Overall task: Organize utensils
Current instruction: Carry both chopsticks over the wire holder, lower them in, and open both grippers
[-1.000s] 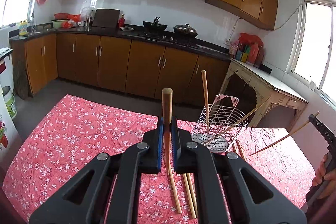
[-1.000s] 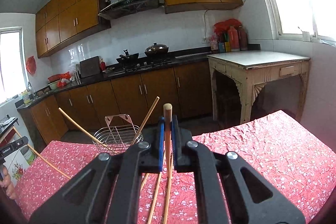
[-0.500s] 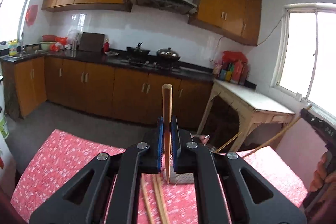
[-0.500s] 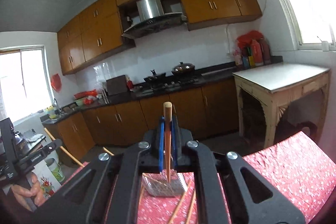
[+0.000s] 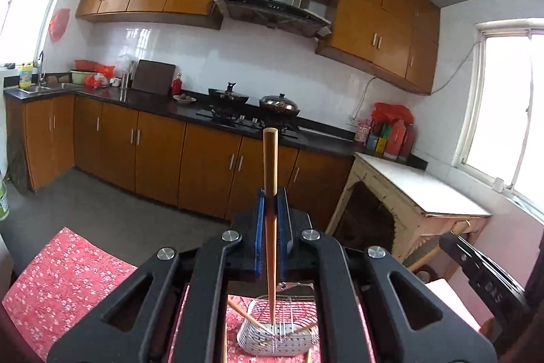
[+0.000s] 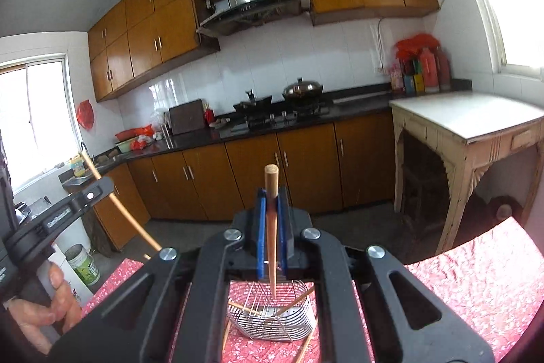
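Each gripper, left [image 5: 271, 247] and right [image 6: 271, 247], pinches one chopstick [image 5: 270, 193] above the wire basket [image 5: 278, 337], low in the frame. Some chopsticks are in; others lie on the desk [image 5: 68, 278].

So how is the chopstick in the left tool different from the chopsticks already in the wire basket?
The wooden chopstick in the left tool stands upright, pinched between blue pads; the wooden chopsticks in the silver wire basket lean slanted against the basket's sides. The held one hangs above the silver wire basket; the others rest inside it. Both are plain tan wooden sticks.
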### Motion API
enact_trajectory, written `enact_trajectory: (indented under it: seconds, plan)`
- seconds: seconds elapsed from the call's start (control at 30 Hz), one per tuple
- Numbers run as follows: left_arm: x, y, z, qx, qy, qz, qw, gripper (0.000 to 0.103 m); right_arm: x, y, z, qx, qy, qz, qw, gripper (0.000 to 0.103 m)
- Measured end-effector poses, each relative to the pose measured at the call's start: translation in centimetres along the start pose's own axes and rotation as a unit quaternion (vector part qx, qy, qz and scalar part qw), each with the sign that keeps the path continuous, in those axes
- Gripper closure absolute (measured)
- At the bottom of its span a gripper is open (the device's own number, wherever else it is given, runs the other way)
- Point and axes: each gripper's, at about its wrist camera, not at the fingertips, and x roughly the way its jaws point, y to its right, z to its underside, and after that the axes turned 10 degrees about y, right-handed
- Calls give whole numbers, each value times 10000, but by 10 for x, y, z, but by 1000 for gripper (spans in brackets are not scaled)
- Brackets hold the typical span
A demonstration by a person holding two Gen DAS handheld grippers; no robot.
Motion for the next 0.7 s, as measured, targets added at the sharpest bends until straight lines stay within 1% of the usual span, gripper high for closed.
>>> enact_trajectory:
  seconds: [0.07, 0.2, 0.27, 0.47, 0.7]
  plan:
    - [12, 0, 11, 62, -112, -96, 9999, 96, 10, 4, 9, 38, -119, 2, 9999, 95]
    - [31, -7, 28, -36, -420, -125, 9990, 96, 27, 14, 24, 194, -367, -38, 9991, 95]
    - [35, -10, 35, 10, -510, -146, 9986, 96, 33, 17, 31, 235, -455, -39, 9987, 95]
    - [42, -9, 40, 115, -596, -151, 9980, 96, 45, 22, 45, 330, -666, -46, 9972, 95]
    - [46, -9, 44, 190, -739, -179, 9969, 96, 53, 21, 56, 229, -819, 51, 9964, 95]
